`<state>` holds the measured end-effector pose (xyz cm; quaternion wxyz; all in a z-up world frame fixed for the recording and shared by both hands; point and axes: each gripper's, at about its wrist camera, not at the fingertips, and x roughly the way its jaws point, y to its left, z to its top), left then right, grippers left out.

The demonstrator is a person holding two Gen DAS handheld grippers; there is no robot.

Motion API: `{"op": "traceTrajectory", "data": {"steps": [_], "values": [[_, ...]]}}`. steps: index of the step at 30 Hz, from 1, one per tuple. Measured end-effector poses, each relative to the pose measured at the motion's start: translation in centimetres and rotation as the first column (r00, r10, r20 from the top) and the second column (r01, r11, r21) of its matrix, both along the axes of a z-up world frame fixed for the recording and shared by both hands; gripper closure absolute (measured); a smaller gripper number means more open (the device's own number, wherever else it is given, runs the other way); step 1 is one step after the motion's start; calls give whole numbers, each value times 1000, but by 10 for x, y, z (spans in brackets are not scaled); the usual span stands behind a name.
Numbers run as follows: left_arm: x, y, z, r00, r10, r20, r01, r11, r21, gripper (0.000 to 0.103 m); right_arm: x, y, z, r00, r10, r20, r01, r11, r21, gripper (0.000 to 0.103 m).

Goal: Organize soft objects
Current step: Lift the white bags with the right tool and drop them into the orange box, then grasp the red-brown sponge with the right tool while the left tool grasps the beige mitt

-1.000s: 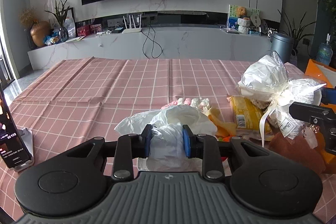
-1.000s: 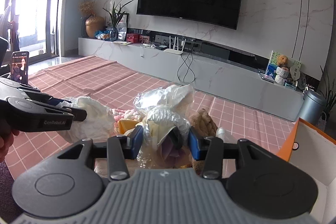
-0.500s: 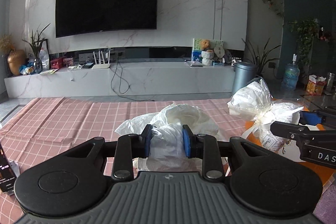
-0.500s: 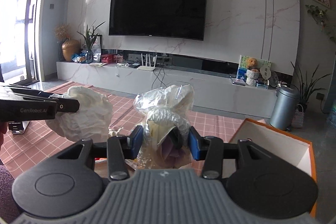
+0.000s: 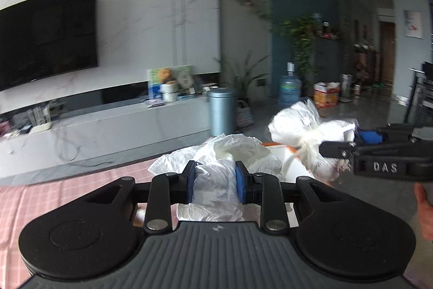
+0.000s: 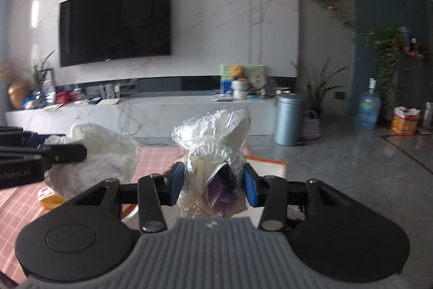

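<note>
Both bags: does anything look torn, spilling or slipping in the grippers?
Nothing stands out. The left gripper is clamped on the crumpled white bag, the right gripper on the clear wrapped bundle; neither shows a tear or spill.

White letters "DAS" stand on the side of the black two-finger gripper in the person's right hand. In the left wrist view it comes in from the right edge, just right of the crinkly white plastic bag in the middle.

Pale letters that read about "nRobot.AI" stand on the side of the black two-finger gripper in the person's left hand. In the right wrist view it comes in from the left edge, left of the clear plastic bundle with a purple thing inside. The start of that word is cut off by the edge.

Other labels in the room are too blurred to read.
</note>
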<state>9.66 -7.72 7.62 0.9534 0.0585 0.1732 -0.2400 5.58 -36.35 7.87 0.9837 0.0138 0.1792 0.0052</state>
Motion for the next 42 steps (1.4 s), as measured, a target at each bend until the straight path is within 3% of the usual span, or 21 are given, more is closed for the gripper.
{"op": "traceTrajectory", "data": {"steps": [3,7,9,13,18,22,27,35,42], "values": [[12,-33,-8,995,-101,-27,102,993,67,70,10,-12,-7,995,-10,-96,9,1000,-8,58],[36,-62,-41,969,-171,-180,199,969,149,70,28,-16,-41,959,15,-282,-15,1000,-1,57],[40,-69,-53,958,-191,-214,233,953,193,70,33,-15,-55,941,25,-338,-24,1000,6,57],[46,-86,-71,939,-212,-270,294,903,313,70,49,-14,-71,898,44,-437,-43,999,10,56],[58,-105,-82,916,-216,-339,348,847,402,69,74,-15,-82,828,87,-553,-80,996,37,54],[60,-121,-93,924,-201,-326,352,781,516,67,88,-12,-85,795,99,-598,-113,994,15,50],[62,-128,-106,917,-196,-346,373,725,579,57,96,-8,-84,767,102,-634,-126,992,7,47],[59,-121,-103,932,-186,-311,346,717,606,42,92,-6,-79,774,102,-625,-125,992,7,34],[56,-113,-86,938,-189,-289,327,754,570,40,87,-4,-68,788,96,-609,-119,993,2,33]]}}
